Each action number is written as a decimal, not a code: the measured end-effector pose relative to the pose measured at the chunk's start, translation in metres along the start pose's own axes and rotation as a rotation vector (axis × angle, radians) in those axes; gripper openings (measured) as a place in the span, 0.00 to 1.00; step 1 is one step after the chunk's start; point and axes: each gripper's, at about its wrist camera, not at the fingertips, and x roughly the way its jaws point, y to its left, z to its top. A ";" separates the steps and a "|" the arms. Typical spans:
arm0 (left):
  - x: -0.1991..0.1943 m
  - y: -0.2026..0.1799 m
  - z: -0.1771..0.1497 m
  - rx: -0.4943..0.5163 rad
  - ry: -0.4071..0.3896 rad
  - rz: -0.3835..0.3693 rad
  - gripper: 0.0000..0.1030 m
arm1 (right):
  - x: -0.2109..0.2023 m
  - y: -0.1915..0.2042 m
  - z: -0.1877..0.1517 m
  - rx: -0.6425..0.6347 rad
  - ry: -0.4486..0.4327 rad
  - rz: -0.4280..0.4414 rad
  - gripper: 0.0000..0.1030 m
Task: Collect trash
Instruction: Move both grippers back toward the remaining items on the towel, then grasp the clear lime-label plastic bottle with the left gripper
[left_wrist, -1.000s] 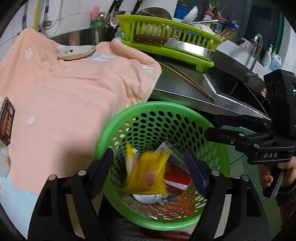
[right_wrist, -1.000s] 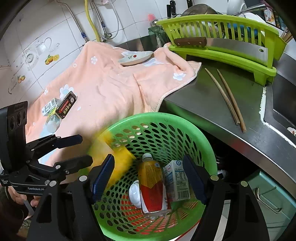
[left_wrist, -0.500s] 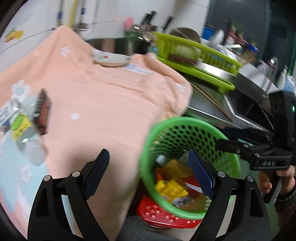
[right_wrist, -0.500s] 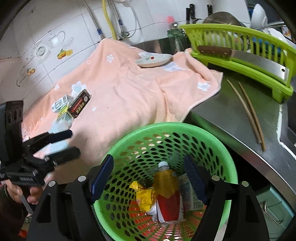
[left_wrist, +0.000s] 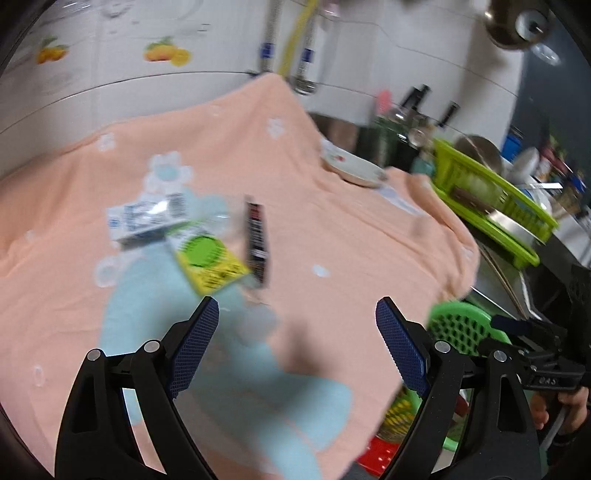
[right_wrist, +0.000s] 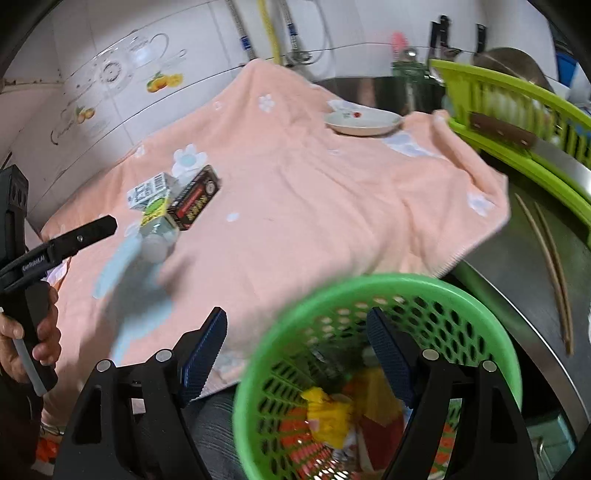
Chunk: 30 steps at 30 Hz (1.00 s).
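Here, left hand-held gripper (left_wrist: 297, 328) jaws apart, empty, just short of plastic bottle (left_wrist: 207, 254) on peach towel (left_wrist: 332, 236); right hand-held gripper (right_wrist: 295, 341) apart over green basket (right_wrist: 480, 306) rim.

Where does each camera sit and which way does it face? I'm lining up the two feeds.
Left wrist: on the left gripper, facing the peach towel and its trash: plastic bottle, white carton, dark box. Own open fingers show; the right gripper at right.
Right wrist: on the right gripper, above the green basket. Own open fingers show; the left gripper and hand at left.
Shared: towel, trash, basket, white dish.
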 end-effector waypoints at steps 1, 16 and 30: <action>0.000 0.010 0.004 -0.022 -0.002 0.016 0.83 | 0.000 0.000 0.000 0.000 0.000 0.000 0.73; 0.037 0.103 0.040 -0.306 0.047 0.162 0.83 | 0.036 0.041 0.027 -0.070 0.032 0.040 0.73; 0.096 0.125 0.053 -0.459 0.207 0.067 0.83 | 0.065 0.050 0.039 -0.082 0.056 0.079 0.73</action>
